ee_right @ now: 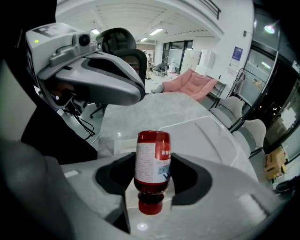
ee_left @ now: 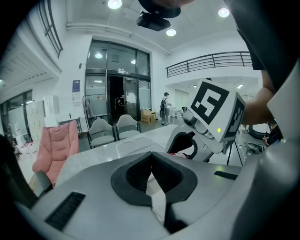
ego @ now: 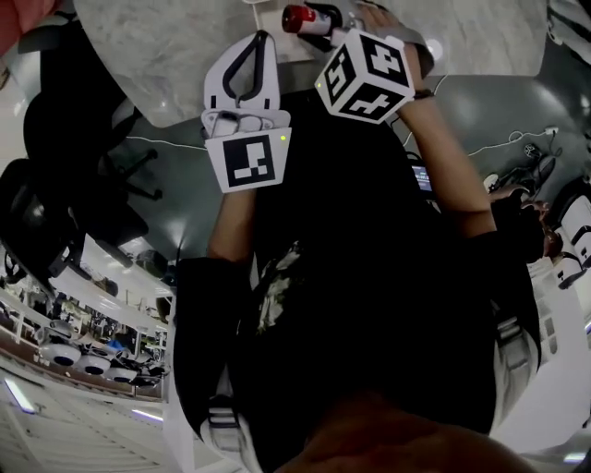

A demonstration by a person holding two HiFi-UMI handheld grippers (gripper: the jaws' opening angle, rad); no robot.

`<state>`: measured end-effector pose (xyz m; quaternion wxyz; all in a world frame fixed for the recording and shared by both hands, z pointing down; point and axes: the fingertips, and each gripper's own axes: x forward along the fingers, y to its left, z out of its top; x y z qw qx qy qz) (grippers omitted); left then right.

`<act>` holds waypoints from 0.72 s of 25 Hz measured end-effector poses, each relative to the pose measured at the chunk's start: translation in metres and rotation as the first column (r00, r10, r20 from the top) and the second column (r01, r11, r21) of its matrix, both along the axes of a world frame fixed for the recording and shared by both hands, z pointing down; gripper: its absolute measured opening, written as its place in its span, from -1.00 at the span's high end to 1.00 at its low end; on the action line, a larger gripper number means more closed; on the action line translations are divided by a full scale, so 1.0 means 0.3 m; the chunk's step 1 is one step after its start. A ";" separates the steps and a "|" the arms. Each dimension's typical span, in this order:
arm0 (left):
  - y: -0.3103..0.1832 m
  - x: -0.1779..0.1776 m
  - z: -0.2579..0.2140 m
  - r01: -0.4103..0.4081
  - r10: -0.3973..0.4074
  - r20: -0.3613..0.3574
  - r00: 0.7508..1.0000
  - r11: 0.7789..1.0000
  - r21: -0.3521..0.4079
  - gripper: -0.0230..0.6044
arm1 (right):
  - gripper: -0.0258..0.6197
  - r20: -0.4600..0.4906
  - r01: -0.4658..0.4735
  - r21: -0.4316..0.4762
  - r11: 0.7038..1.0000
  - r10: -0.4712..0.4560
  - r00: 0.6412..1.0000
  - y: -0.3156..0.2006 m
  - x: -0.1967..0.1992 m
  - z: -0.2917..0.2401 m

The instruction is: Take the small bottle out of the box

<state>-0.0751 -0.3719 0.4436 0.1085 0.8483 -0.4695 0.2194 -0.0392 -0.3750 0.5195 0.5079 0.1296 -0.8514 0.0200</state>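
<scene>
My right gripper (ee_right: 152,174) is shut on a small red bottle (ee_right: 152,161) with a white label, held across the jaws with its red cap nearest the camera. From the head view, the bottle (ego: 301,18) lies sideways above the marble table (ego: 166,55), just past the right gripper (ego: 325,20). A shallow white box (ee_right: 201,136) rests on the table beyond the bottle; the same box (ee_left: 136,145) shows in the left gripper view. My left gripper (ee_left: 151,180) is shut with nothing in it, and floats left of the right gripper (ee_left: 185,145). The left gripper (ego: 251,55) hangs over the table's near edge.
A pink armchair (ee_left: 56,145) and grey chairs (ee_left: 112,129) stand beyond the table. A black office chair (ego: 74,111) sits to the left of the table, on the grey floor. Cables (ego: 517,143) run across the floor at the right.
</scene>
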 end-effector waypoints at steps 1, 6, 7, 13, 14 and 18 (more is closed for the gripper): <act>-0.005 0.001 -0.019 -0.009 0.009 0.007 1.000 1.000 0.010 0.88 | 0.24 0.006 -0.009 0.009 1.000 0.009 1.000 -0.002 0.006 -0.025; -0.056 0.017 -0.151 -0.054 0.052 0.023 0.998 0.994 0.100 0.88 | 0.24 0.095 -0.108 0.086 0.990 0.100 0.990 -0.049 0.042 -0.202; -0.065 0.019 -0.176 -0.058 0.056 0.017 0.998 0.992 0.114 0.88 | 0.24 0.124 -0.138 0.103 0.985 0.125 0.984 -0.064 0.044 -0.242; -0.100 0.000 -0.338 -0.023 0.027 -0.020 0.999 0.981 0.191 0.88 | 0.24 0.260 -0.234 0.170 0.957 0.185 0.948 -0.099 0.034 -0.455; -0.104 -0.008 -0.372 -0.011 0.016 -0.024 1.000 0.978 0.210 0.88 | 0.24 0.274 -0.238 0.178 0.955 0.185 0.944 -0.097 0.032 -0.485; -0.112 -0.042 -0.489 0.023 -0.018 -0.021 1.000 0.962 0.272 0.88 | 0.24 0.354 -0.279 0.186 0.942 0.201 0.914 -0.104 0.042 -0.597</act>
